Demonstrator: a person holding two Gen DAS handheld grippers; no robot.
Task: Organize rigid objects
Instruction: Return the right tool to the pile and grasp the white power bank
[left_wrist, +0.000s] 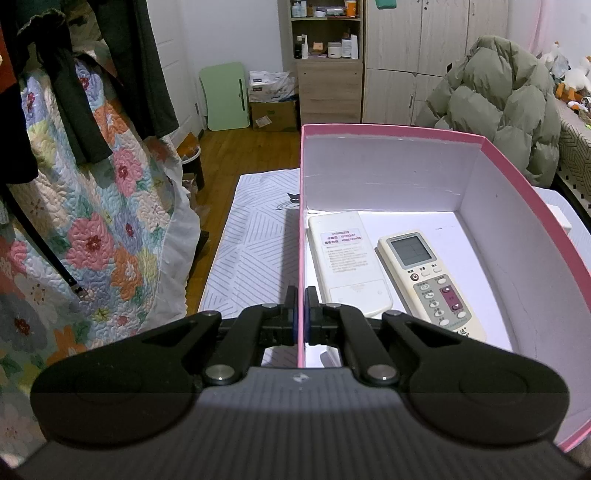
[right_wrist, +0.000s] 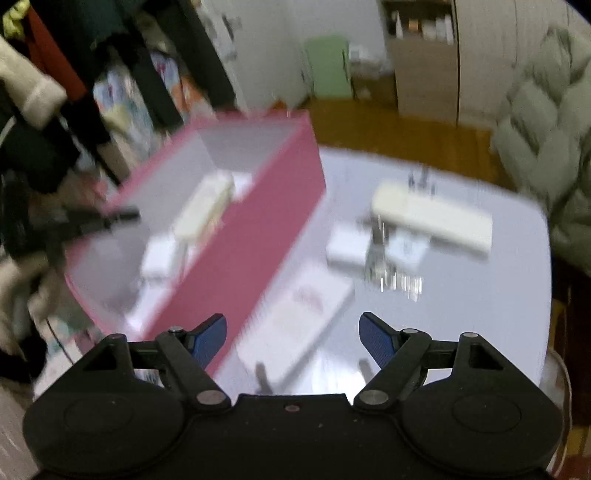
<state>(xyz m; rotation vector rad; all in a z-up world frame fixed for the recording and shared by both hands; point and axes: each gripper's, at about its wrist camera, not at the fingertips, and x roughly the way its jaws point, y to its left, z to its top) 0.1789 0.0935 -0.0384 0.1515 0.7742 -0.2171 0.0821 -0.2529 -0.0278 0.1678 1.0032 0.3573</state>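
A pink box with white inside stands on the table. My left gripper is shut on the box's left wall. Inside lie a white remote face down and a cream remote with a screen, face up. The right wrist view is blurred. There the pink box is at the left with pale items inside. My right gripper is open and empty above the table, over a flat white packet. A long white remote, a small white block and a clear shiny object lie on the table to the right.
The table has a striped pale cover. A floral quilt and dark clothes hang at the left. A green puffy jacket sits behind the box. A wooden cabinet and cardboard boxes stand at the far wall.
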